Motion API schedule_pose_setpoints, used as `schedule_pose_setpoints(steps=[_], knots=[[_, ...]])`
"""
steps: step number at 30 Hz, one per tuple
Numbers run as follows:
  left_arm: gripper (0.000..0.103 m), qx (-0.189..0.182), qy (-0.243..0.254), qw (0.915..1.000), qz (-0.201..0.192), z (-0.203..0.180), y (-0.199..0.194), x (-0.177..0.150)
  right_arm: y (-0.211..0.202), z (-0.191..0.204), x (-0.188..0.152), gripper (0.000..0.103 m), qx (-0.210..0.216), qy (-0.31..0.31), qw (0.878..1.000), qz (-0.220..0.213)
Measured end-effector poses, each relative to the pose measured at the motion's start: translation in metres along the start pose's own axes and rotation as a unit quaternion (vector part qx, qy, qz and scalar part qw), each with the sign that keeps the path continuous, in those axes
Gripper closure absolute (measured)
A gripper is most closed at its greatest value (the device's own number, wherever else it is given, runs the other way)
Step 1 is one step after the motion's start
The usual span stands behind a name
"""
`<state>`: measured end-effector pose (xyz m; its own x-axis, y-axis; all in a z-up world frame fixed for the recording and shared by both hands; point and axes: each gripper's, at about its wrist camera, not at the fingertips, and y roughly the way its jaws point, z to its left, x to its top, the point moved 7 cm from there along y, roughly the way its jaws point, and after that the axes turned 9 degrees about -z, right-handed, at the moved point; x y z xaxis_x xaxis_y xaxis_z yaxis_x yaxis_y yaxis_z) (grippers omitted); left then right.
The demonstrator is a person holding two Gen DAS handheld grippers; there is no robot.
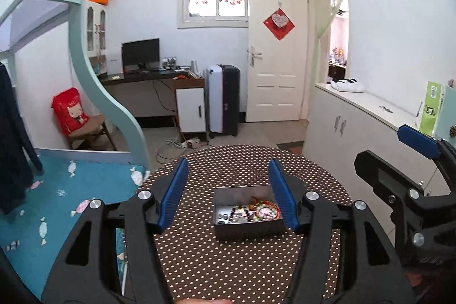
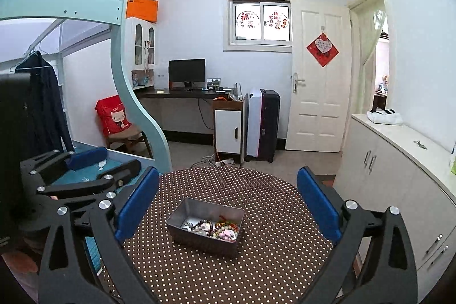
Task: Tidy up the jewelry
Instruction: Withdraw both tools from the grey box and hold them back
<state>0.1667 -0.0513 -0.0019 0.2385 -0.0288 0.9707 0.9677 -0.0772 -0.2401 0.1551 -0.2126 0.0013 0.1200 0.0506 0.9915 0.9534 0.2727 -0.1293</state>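
Both tools, left (image 1: 229, 197) and right (image 2: 228, 205), are held open and empty. Beaded bracelets (image 2: 221, 228) in the tin (image 2: 199, 242) are judged light, slippery; best pinched singly across the strand.

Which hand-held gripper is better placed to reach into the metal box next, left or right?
Probably the left hand-held gripper. Its open fingers already frame the metal box with the bracelets. The right hand-held gripper is open too, but the box looks lower and further off in its view.

A home bedroom: loft bed (image 2: 71, 10), computer desk (image 2: 182, 94), suitcase (image 2: 263, 124), round polka-dot table (image 2: 256, 190).
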Motion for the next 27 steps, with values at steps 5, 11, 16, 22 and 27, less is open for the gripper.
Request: schedule_pose_setpoints(steps=[5, 11, 16, 22, 27], knots=[[0.043, 0.000, 0.002, 1.0000, 0.008, -0.002, -0.010, -0.004, -0.001, -0.001, -0.003, 0.009, -0.001, 0.002, 1.000, 0.002], [0.043, -0.001, 0.009, 0.9999, 0.009, -0.003, -0.012, -0.007, -0.004, -0.003, -0.003, 0.009, -0.004, 0.010, 1.000, 0.001], [0.043, 0.001, 0.009, 0.9999, 0.009, -0.005, -0.013, -0.008, -0.006, -0.003, -0.003, 0.009, -0.006, 0.003, 1.000, 0.001], [0.043, 0.000, 0.009, 0.9999, 0.011, -0.007, -0.016, -0.009, -0.008, -0.003, -0.004, 0.009, -0.009, 0.001, 1.000, 0.002], [0.043, -0.001, 0.008, 0.9999, 0.015, -0.008, -0.019, -0.009, -0.009, -0.004, -0.005, 0.009, -0.010, 0.002, 1.000, 0.002]])
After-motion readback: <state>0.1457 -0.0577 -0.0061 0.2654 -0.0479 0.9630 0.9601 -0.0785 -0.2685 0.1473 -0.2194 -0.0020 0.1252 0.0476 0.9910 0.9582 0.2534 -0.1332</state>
